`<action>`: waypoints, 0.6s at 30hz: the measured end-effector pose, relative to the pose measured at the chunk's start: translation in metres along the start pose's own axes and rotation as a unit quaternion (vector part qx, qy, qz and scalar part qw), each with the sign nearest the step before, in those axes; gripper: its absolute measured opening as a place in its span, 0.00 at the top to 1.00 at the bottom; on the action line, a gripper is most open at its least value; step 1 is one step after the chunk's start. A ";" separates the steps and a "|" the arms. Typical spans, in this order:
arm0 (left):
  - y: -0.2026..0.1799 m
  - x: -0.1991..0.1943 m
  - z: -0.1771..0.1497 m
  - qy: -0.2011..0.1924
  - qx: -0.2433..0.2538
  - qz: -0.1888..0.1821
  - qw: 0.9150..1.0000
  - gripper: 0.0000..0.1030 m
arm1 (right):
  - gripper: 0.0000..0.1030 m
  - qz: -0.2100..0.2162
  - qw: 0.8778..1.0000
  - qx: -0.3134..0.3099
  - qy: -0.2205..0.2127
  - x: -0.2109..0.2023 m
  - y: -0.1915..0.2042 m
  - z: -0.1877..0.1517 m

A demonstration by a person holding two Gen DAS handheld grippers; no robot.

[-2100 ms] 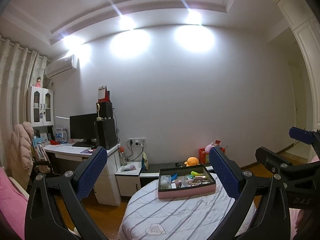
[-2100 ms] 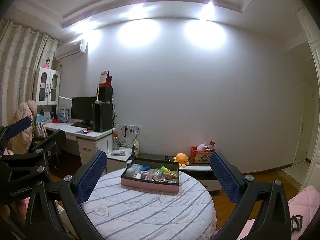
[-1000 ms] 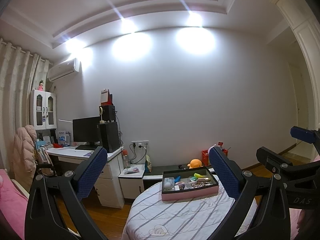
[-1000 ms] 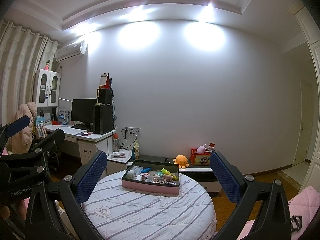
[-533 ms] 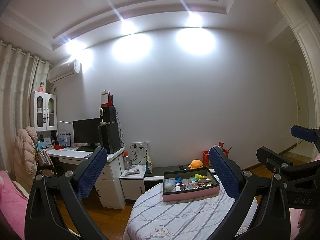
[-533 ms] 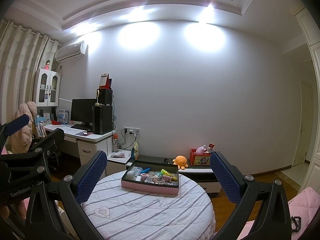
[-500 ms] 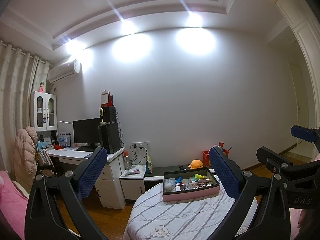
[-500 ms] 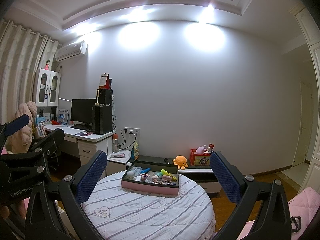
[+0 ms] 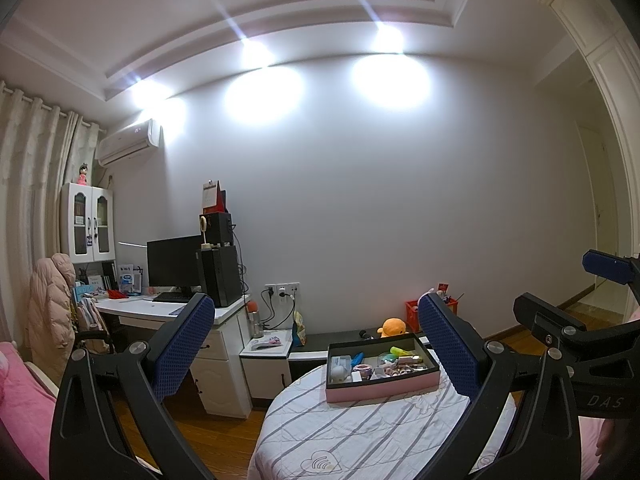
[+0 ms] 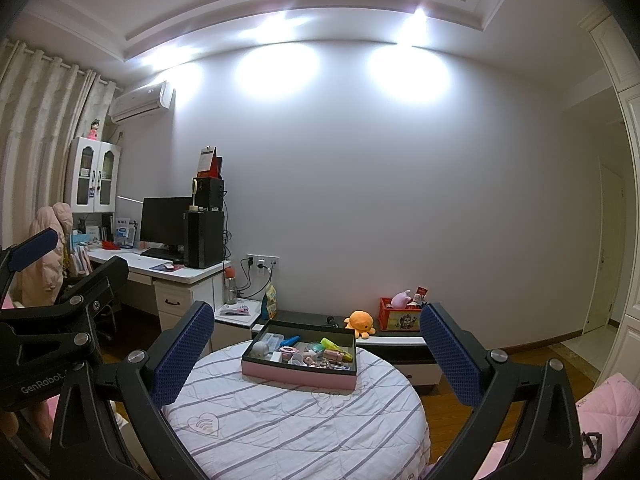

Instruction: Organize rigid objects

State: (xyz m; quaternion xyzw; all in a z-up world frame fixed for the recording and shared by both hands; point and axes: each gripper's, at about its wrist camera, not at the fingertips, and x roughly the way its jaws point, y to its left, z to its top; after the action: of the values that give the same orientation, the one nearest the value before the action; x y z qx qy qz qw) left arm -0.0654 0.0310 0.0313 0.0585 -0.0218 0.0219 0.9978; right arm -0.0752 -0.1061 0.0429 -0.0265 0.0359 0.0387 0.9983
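Both tongs, left (image 9: 316,344) and right (image 10: 316,348), gape empty, held well back from the round striped-cloth surface (image 10: 296,432); pink-walled, black-lined tray (image 10: 298,376) of small mixed items sits near its far edge. Step undeterminable.

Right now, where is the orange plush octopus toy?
In the right wrist view the orange plush octopus toy sits on the low dark bench against the wall, behind the pink-sided tray, just left of the red toy box.
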 end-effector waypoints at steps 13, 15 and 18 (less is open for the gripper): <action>0.000 0.000 0.000 0.001 0.000 0.000 1.000 0.00 | 0.00 -0.002 1.000 -0.002 0.003 0.002 -0.005 -0.003; 0.000 0.000 0.000 0.001 0.000 0.000 1.000 0.00 | 0.00 -0.001 1.000 -0.002 0.004 0.003 -0.007 -0.004; 0.001 0.000 -0.001 0.000 0.001 0.002 1.000 0.00 | 0.00 -0.003 1.000 -0.003 0.004 0.004 -0.008 -0.005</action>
State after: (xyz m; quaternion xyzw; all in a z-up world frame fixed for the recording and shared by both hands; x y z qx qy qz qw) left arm -0.0653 0.0324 0.0305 0.0593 -0.0219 0.0235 0.9977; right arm -0.0707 -0.1140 0.0378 -0.0295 0.0401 0.0354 0.9981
